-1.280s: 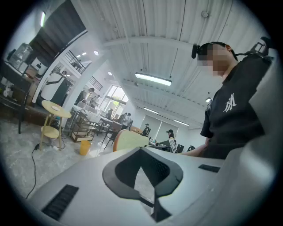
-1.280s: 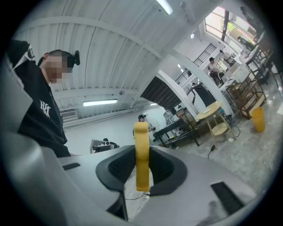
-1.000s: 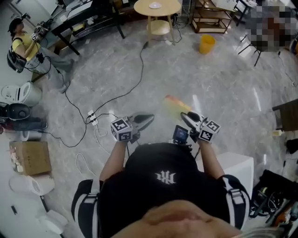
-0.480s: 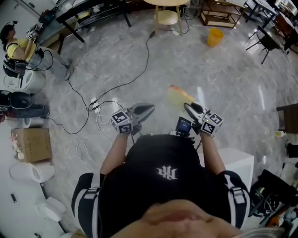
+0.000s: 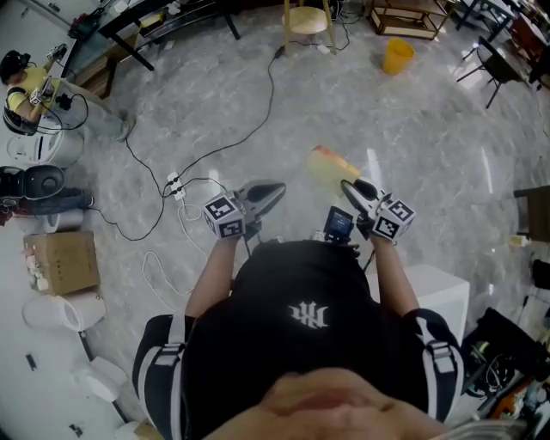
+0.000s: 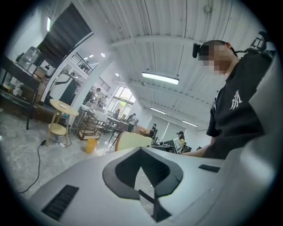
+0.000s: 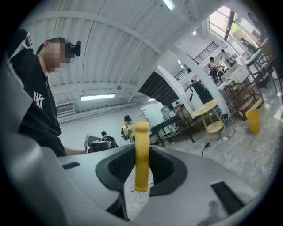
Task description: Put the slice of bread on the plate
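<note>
In the head view both grippers are held out level over the floor, in front of the person. My right gripper is shut on a pale yellow slice of bread, which sticks out past its tips. In the right gripper view the slice stands edge-on, with a dark pad on each side of it. My left gripper is shut with nothing in it, its tips meeting. A round wooden table stands far ahead, with a small white dish on top.
A yellow bucket stands on the floor near the round table's lower shelf. Cables and a power strip cross the grey floor at left. A cardboard box is at far left, and a white box at right. Another person sits at upper left.
The head view has tipped down, so the round table has slid nearly out at the top. Both grippers keep their pose, and the right one still holds the bread.
</note>
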The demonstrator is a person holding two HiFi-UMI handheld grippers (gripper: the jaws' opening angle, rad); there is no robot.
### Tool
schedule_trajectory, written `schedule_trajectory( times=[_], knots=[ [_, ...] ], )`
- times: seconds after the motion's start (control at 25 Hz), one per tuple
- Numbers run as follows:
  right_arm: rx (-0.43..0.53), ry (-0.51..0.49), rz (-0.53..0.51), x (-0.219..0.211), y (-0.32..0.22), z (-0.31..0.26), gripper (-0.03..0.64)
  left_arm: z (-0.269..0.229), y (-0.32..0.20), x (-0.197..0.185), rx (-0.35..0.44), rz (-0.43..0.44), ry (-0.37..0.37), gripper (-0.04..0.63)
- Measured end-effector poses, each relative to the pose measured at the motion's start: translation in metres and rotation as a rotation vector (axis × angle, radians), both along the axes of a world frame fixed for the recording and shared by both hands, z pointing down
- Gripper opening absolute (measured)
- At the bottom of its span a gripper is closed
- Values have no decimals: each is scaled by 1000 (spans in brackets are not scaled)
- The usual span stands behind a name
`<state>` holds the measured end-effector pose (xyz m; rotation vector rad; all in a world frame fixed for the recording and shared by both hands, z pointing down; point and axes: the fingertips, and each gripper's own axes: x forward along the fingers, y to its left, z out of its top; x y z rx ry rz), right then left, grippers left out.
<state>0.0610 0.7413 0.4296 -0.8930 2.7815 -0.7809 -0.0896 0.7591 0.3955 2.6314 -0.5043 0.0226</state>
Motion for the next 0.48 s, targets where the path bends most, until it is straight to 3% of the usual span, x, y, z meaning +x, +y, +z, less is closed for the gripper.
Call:
schedule_trajectory(
  times=[0.36, 0.48],
  knots=[
    [5, 68, -4, 5, 2, 7, 86, 2, 7, -4, -29, -56, -50, 5],
    [32, 73, 9, 19, -9, 4, 86, -3, 3, 3, -2, -83, -68, 6]
  ],
)
